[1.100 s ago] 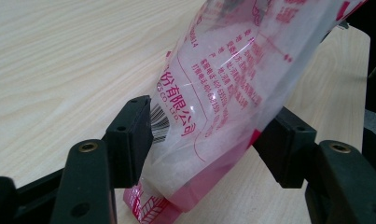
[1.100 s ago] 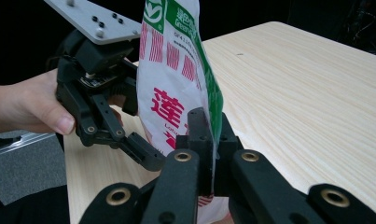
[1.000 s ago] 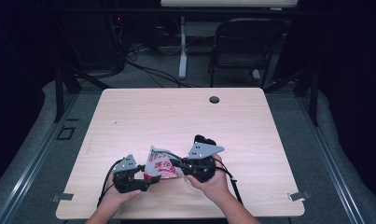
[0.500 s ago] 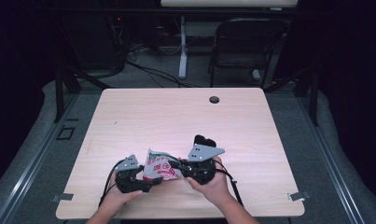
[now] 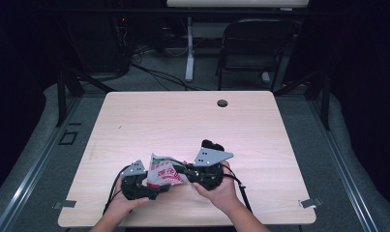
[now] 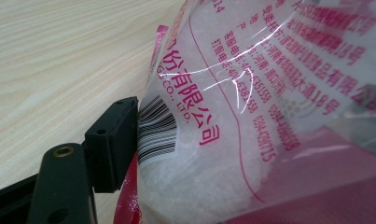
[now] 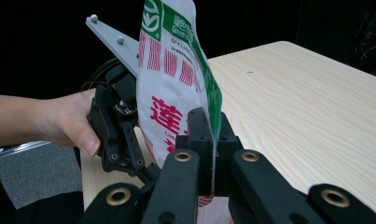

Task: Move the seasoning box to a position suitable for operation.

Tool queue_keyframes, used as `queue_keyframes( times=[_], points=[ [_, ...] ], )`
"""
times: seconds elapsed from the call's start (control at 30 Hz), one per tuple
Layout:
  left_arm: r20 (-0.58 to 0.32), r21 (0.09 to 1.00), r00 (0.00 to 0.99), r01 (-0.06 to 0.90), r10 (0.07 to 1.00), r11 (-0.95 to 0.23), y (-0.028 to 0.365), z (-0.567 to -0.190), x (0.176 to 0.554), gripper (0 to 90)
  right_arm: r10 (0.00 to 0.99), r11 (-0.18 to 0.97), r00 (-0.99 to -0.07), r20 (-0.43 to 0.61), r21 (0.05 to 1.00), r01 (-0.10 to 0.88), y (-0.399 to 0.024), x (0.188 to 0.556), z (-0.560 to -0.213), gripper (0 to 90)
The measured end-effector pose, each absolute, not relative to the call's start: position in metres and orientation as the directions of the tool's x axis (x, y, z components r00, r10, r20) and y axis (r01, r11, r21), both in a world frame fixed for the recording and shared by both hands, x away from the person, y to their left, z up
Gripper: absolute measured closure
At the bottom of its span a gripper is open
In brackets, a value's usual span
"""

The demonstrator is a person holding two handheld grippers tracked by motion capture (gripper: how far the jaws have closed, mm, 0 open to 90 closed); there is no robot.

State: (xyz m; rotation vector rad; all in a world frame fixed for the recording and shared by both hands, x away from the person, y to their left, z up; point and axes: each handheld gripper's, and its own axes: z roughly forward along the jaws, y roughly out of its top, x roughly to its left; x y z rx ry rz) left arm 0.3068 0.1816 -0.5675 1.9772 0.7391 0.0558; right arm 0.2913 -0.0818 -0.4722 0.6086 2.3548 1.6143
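**Packet held between two grippers at the near table edge**

Packet of white, red and green plastic sits between the two grippers, just above the near part of the table. From the high view it reads as a crumpled shape, with the left gripper at its left and the right gripper at its right, each wrapped by a hand. That view is too far off to show how either pair of jaws stands.

The right gripper view settles its own case: the two black jaws are pressed together on the packet's lower edge, and the packet rises upright from between the fingers, its green stripe and red lettering facing the camera. Beyond the packet, on its far side from these fingers, the left gripper and the hand holding it are seen, with the grey plate slanting up behind.

The left gripper view brings the packet very close: clear film with pink printed characters and a barcode. One black jaw pad lies against the barcode, at the packet's left side. The other jaw is hidden behind the film, so whether it presses cannot be told; the jaws have just been opening, with the packet between them. Light wood grain of the table runs off beyond the pad.
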Motion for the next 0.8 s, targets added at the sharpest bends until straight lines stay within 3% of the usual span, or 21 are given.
queue_keyframes(
  times=[0.67,0.8],
  points=[
    [-0.260,0.819,0.819,0.467,0.511,-0.332,0.175,-0.568,0.305,25.6,0.441,0.283,-0.896,0.053,0.939,0.194,-0.078,0.289,-0.462,90.0],
    [-0.249,0.807,0.815,0.474,0.523,-0.353,0.174,-0.569,0.305,30.1,0.434,0.258,-0.897,0.078,0.944,0.207,-0.080,0.290,-0.460,90.0]
  ],
)
